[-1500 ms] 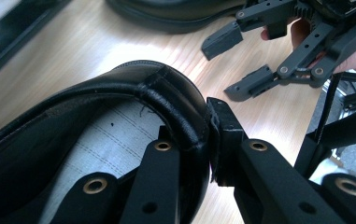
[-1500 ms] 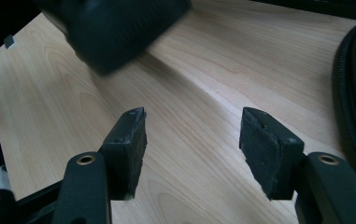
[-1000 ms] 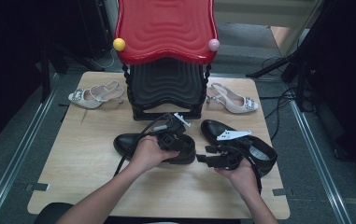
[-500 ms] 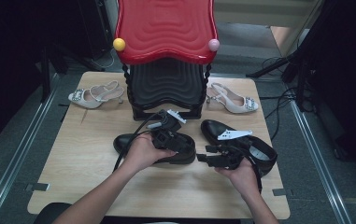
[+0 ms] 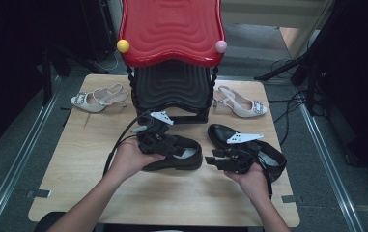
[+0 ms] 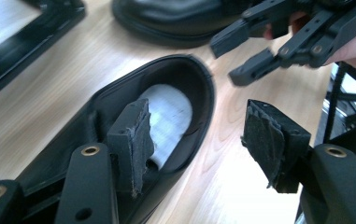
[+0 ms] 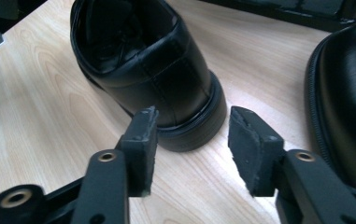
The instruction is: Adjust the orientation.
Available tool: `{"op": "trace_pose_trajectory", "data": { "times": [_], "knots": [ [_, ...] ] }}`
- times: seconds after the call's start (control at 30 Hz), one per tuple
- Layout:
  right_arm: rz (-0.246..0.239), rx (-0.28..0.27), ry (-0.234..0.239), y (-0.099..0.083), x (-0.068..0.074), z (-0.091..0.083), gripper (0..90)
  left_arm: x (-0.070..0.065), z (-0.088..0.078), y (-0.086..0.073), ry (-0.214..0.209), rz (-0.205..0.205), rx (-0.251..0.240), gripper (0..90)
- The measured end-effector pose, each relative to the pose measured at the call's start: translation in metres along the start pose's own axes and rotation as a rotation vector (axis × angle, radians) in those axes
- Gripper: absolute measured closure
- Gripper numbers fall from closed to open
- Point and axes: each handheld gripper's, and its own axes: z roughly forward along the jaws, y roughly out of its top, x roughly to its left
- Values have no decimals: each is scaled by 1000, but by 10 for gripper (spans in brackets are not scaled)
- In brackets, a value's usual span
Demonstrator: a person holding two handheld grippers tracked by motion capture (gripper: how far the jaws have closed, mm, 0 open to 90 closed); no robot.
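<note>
Two black leather shoes lie on the wooden table (image 5: 65, 174). My left gripper (image 5: 172, 145) hovers over the left shoe (image 5: 186, 157). In the left gripper view the left gripper (image 6: 199, 121) has just been opening: one pad is inside the shoe (image 6: 175, 88), the other is over the table, and the shoe's side wall stands loose between them. My right gripper (image 5: 211, 162) lies in front of the right shoe (image 5: 268, 157) and points at the left shoe's heel. The right gripper (image 7: 194, 119) is open and has just been closing, with nothing between its pads and the heel (image 7: 166, 79) just beyond.
A black stepped stand (image 5: 172, 89) with a red wavy top (image 5: 172, 29) stands at the back middle. A white heeled sandal lies on each side of it, one at the left (image 5: 94, 99) and one at the right (image 5: 242, 104). Cables trail from both grippers.
The left gripper's jaws have opened off the left shoe and the hand has drawn back and up a little. The right gripper's jaws have narrowed; that hand has stayed put.
</note>
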Motion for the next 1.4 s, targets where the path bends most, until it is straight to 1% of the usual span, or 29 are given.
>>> {"op": "trace_pose_trajectory", "data": {
  "times": [0.03,0.07,0.1,0.13,0.17,0.2,0.23,0.27,0.37,0.43,0.47,0.6,0.63,0.73,0.8,0.83,0.87,0.9,0.93,1.0,1.03,1.07,1.1,1.17,1.2,1.27,1.33,1.37,1.4],
  "knots": [
    [6,-5,4,3,-2,0,596,2,-3,-4,8,-7,-4,412],
    [6,-5,4,3,-2,0,596,4,-6,-7,18,-9,-11,412],
    [3,-4,3,6,-3,0,650,6,-11,-14,25,-22,-21,405],
    [-1,-3,4,7,-4,0,674,6,-13,-18,32,-25,-26,404],
    [-1,-3,1,9,-5,1,716,6,-13,-18,32,-25,-26,402],
    [0,-2,4,10,-6,1,739,8,-18,-27,52,-30,-32,401],
    [9,3,6,12,-7,2,781,9,-20,-32,57,-38,-29,401],
    [9,3,6,12,-7,2,781,9,-20,-32,57,-38,-29,401],
    [14,21,5,17,-8,6,851,14,-24,-45,78,-59,-20,404],
    [10,27,2,22,-9,10,882,18,-29,-59,90,-74,-27,403],
    [10,27,2,22,-9,10,882,18,-29,-59,90,-74,-27,402],
    [-3,8,-25,28,-11,15,900,22,-32,-76,111,-97,-30,396],
    [-2,7,-29,30,-11,17,900,25,-35,-84,124,-108,-36,396],
    [-4,-1,-32,33,-11,20,900,26,-37,-90,127,-108,-53,403],
    [-1,-5,-33,34,-12,25,900,29,-40,-97,121,-106,-77,462],
    [-5,-2,-31,36,-12,30,900,31,-40,-100,113,-119,-93,547],
    [-5,-2,-31,36,-12,30,900,33,-41,-102,113,-143,-102,547],
    [-7,2,-28,36,-12,32,900,35,-42,-103,123,-160,-96,605],
    [-7,10,-23,37,-11,35,900,36,-44,-106,141,-170,-84,723],
    [-22,18,-21,36,-9,38,900,37,-45,-108,141,-175,-91,821],
    [-22,18,-21,36,-9,38,900,39,-46,-108,136,-183,-91,821],
    [-29,18,-27,36,-8,38,900,41,-46,-109,132,-184,-85,875],
    [-31,20,-27,37,-8,38,900,42,-45,-110,135,-186,-70,898],
    [-28,20,-25,36,-8,38,900,46,-41,-112,143,-190,-31,900],
    [-26,23,-22,36,-8,37,900,51,-37,-115,138,-205,-16,900],
    [-29,25,-23,36,-8,37,900,52,-35,-116,137,-214,-14,900],
    [-29,33,-22,36,-7,36,900,56,-30,-118,139,-223,1,899],
    [-33,36,-14,36,-7,36,900,60,-25,-119,135,-232,22,899],
    [-33,36,-14,36,-7,36,900,60,-25,-119,135,-232,22,898]
  ]
}}
